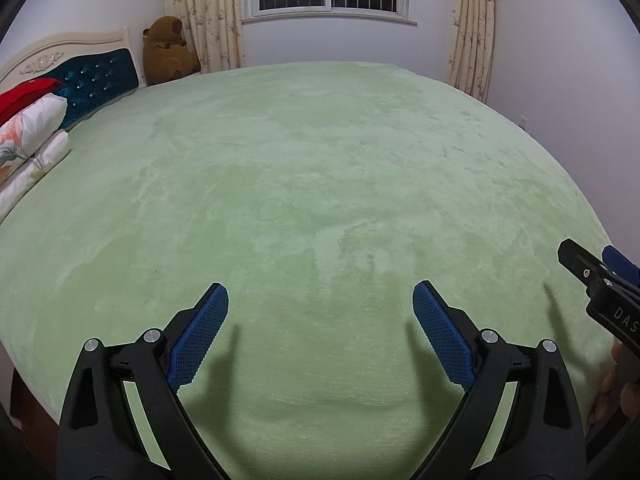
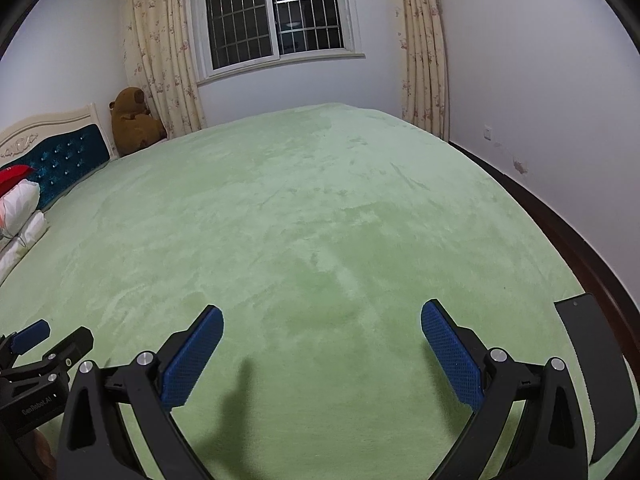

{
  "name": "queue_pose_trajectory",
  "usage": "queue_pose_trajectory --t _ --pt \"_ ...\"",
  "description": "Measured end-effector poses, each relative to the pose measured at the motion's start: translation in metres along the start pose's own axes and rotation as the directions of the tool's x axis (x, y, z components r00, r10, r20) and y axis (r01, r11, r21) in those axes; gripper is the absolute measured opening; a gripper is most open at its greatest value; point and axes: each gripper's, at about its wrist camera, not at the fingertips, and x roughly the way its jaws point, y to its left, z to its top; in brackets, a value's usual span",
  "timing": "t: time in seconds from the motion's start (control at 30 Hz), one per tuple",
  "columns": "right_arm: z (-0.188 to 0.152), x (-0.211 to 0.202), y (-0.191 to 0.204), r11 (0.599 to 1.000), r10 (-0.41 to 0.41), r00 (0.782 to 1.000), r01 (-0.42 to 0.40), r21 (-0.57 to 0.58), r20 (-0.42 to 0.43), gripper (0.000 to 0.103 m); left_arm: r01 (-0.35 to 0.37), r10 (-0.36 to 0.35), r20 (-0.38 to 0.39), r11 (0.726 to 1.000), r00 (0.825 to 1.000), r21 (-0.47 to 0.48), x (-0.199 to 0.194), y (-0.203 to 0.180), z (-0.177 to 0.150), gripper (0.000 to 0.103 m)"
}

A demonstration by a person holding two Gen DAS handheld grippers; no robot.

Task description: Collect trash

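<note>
Both the left gripper (image 1: 320, 300) and right gripper (image 2: 322, 320) hover level over the green blanket (image 1: 320, 180), jaws spread wide, empty; a hand (image 1: 608, 392), seemingly, at 4 o'clock.

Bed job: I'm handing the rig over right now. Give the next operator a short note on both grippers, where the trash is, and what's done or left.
Left gripper: open, holding nothing, over the near part of the bed.
Right gripper: open, holding nothing, beside the left one, over the same bed.
Trash: none shows on the green cover in either view. A dark flat thing lies at the bed's right edge; I cannot tell what it is.
Done: cannot tell from these views.
Left: check that dark thing and look beyond the bed.
</note>
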Motion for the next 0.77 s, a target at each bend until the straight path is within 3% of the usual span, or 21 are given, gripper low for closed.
queue_pose_trajectory --t 0.27,0.43,0.77 --pt "-0.0004 -0.0010 0.0022 1.000 -0.007 1.000 0.007 -0.011 -0.001 0.098 0.027 -0.027 -0.006 0.999 1.000 -0.023 0.0006 0.0037 0.0010 0.091" --pt "-0.0005 -0.0014 0.0033 1.000 -0.009 1.000 0.009 -0.015 -0.002 0.098 0.018 -0.017 0.037 1.000 0.999 -0.020 -0.0056 0.0042 0.0017 0.091" --pt "-0.0004 -0.0010 0.0032 1.000 -0.009 1.000 0.009 -0.015 -0.003 0.098 0.036 -0.035 0.017 0.998 0.999 -0.047 -0.0034 0.0068 0.0026 0.093"
